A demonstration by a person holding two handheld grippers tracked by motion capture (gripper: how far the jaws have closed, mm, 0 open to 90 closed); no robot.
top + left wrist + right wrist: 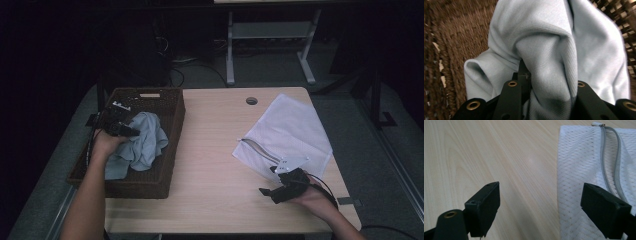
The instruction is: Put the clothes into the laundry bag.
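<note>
High view: left gripper down in the brown wicker basket at the table's left edge, pinching a fold of the light blue cloth heaped inside. Left gripper view: jaws pressed onto a thick ridge of that cloth, fabric bunched between them and draped over both, woven basket wall blurred around it. No earlier picture to compare. Near the table's front right corner, right gripper held low, jaws spread wide with nothing between. Right gripper view: right gripper over bare wood, one jaw just above the white mesh bag, zip gaping open.
</note>
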